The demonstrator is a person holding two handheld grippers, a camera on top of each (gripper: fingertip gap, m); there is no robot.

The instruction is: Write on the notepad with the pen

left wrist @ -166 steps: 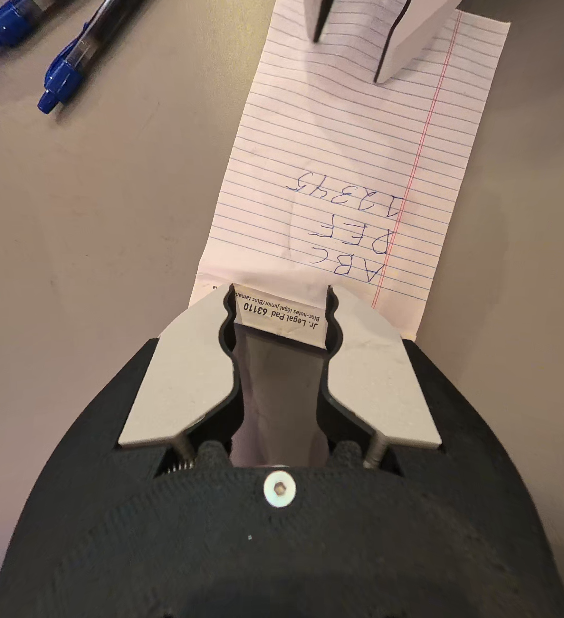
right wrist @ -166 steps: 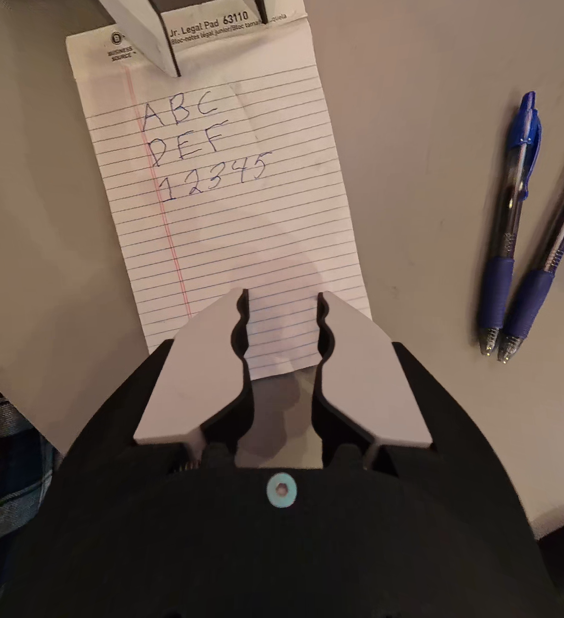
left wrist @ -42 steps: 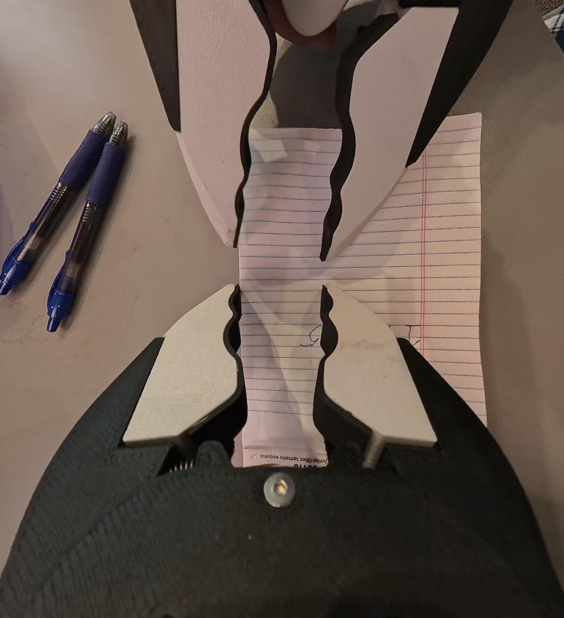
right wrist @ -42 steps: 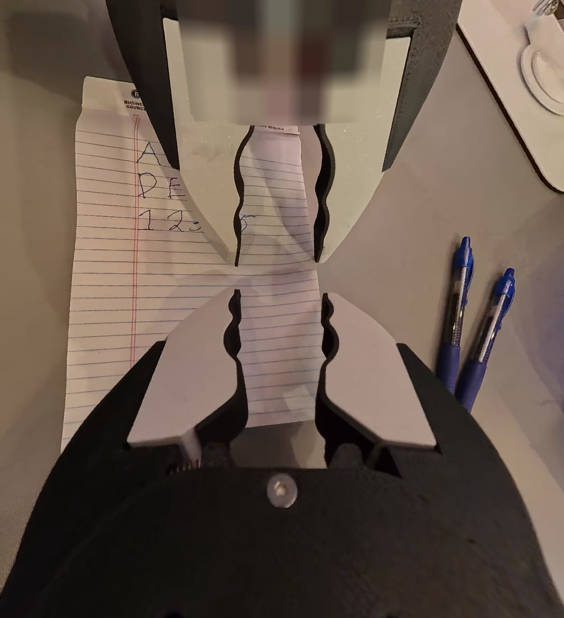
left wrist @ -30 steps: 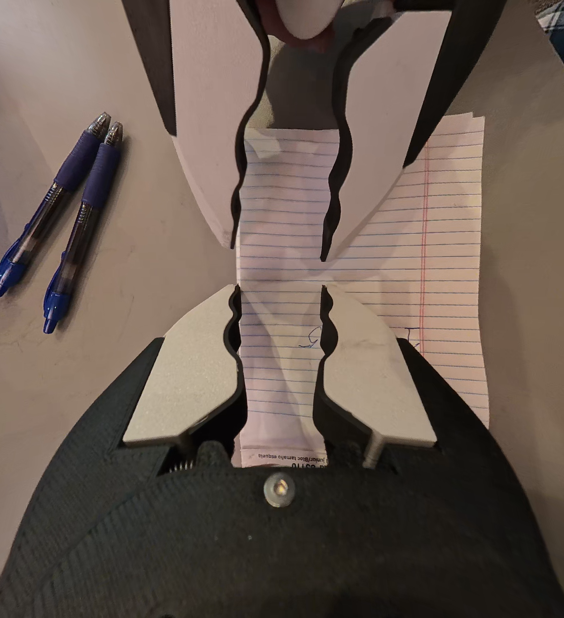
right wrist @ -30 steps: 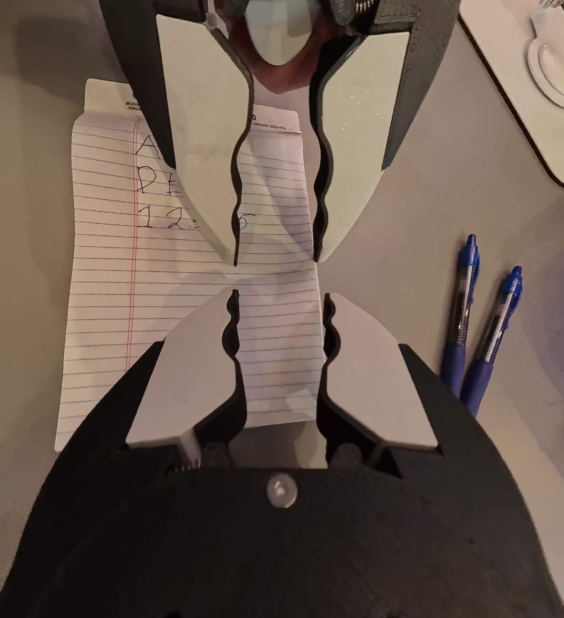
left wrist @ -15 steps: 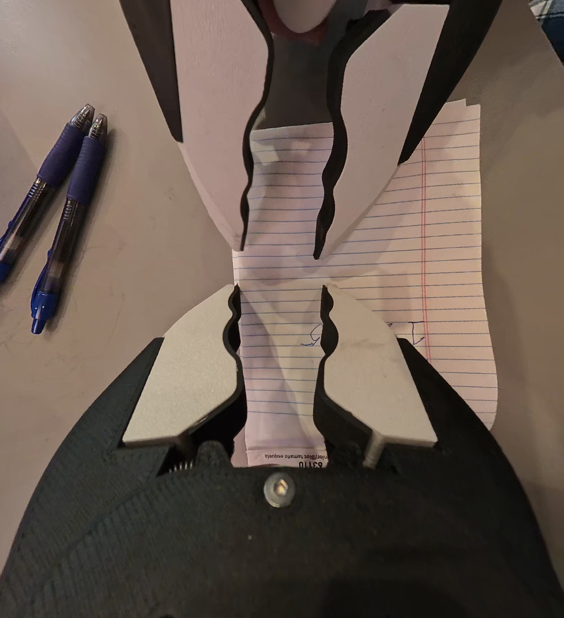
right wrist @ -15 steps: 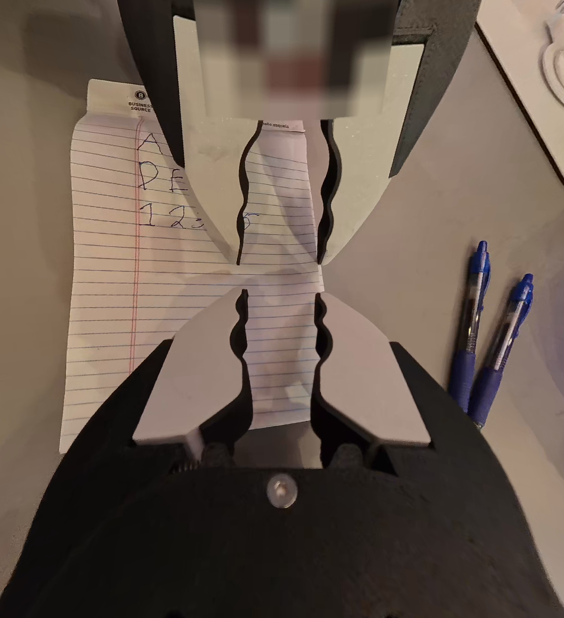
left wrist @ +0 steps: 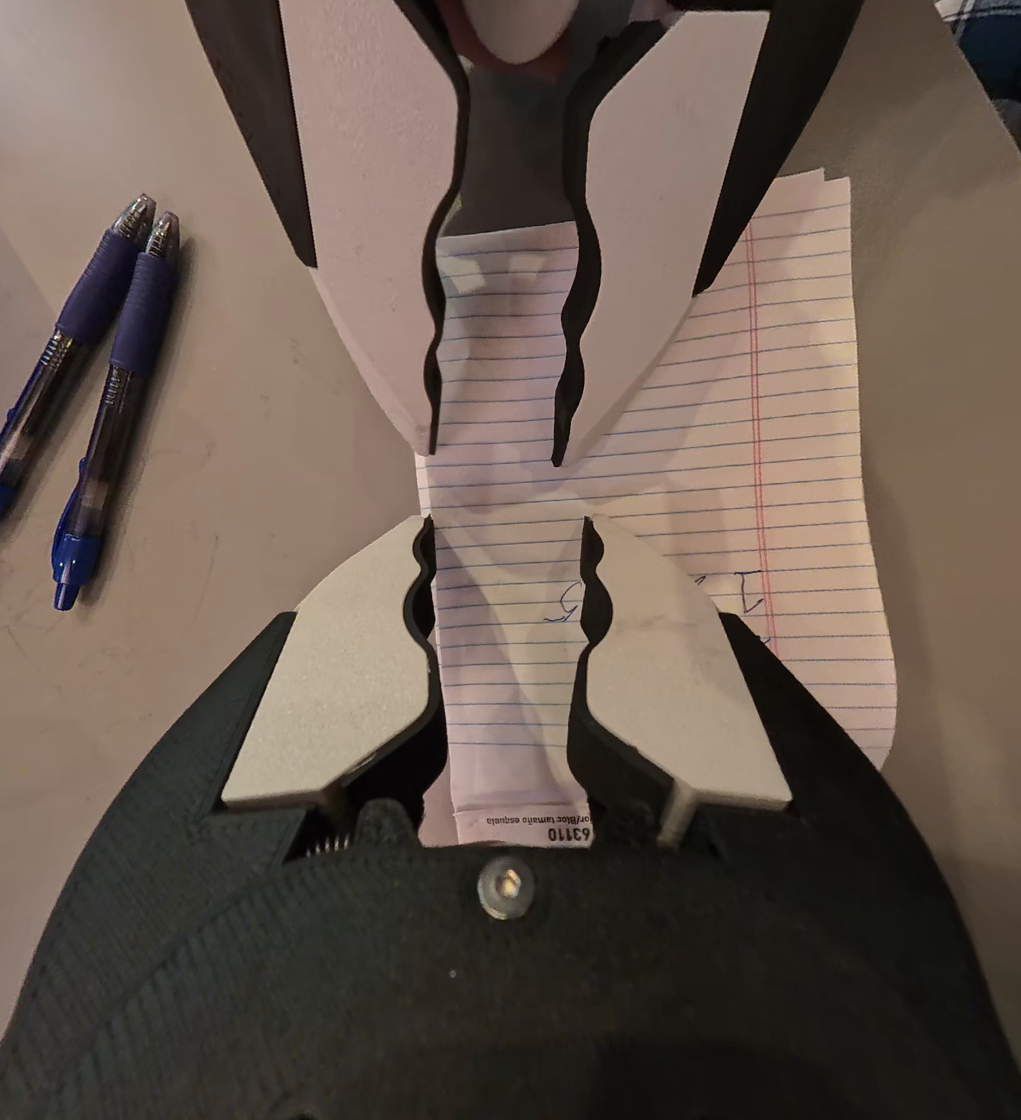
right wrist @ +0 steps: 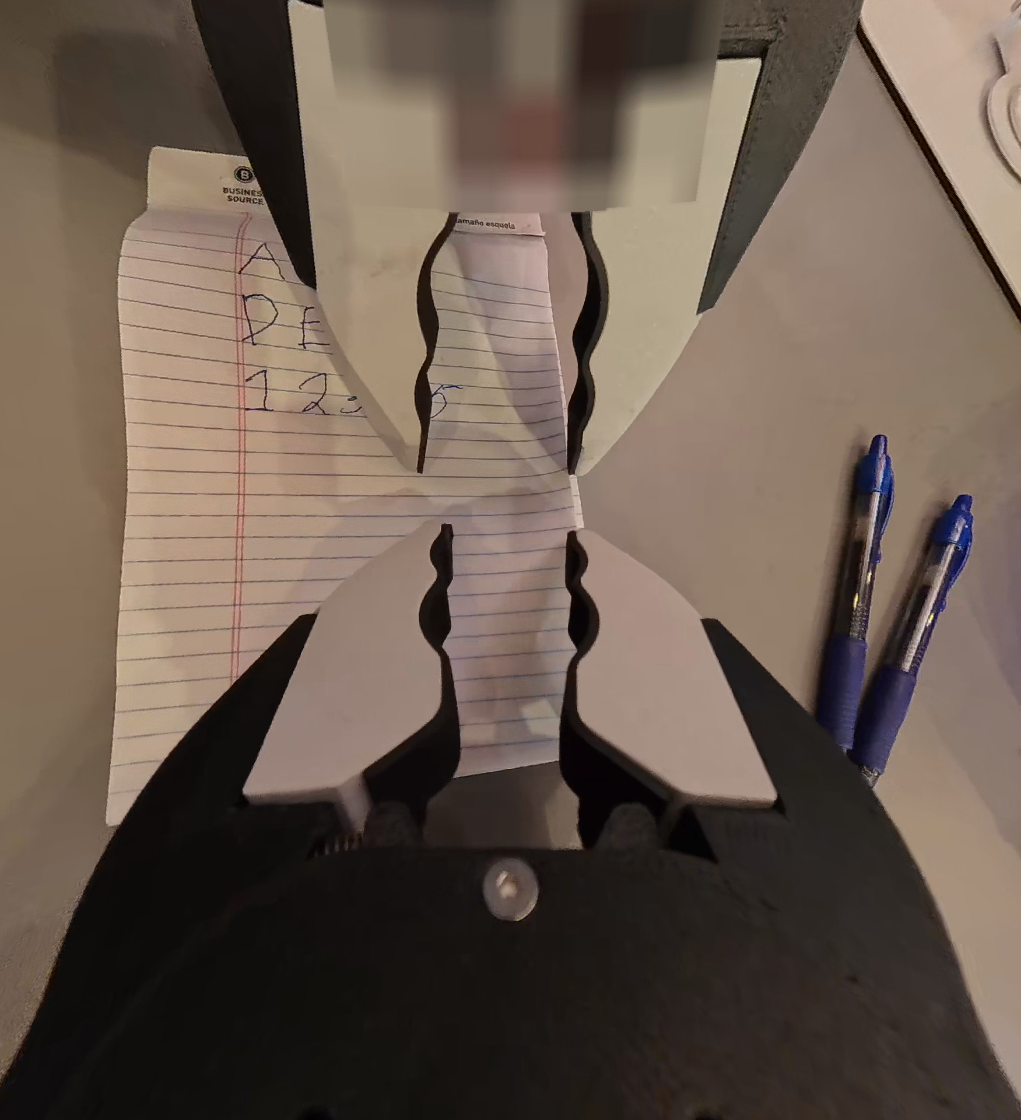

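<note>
- Left wrist view: my left tongs (left wrist: 508, 521) hang open and empty over the notepad (left wrist: 677, 485), which lies flat on the grey counter (left wrist: 253, 606). The right tongs (left wrist: 495, 457) face mine across the page, also spread with nothing between them. Two blue pens (left wrist: 65, 388) lie side by side on the bare counter well to one side of the pad, apart from it, tips pointing away from me.
- Right wrist view: my right tongs (right wrist: 508, 527) stand open over the lower part of the notepad (right wrist: 338, 545), gripping nothing. The left tongs (right wrist: 499, 466) sit opposite over the top lines, which already carry some blue handwriting. The pens (right wrist: 895, 606) rest off the pad's side edge; a white tray (right wrist: 944, 182) occupies the counter's far corner.
- Handling, as I judge it: a pen is light, stiff and smooth, likely to roll; I would pinch it on the rubber grip. The pad's sheets are thin and curl easily, so it wants pinning near an edge.
</note>
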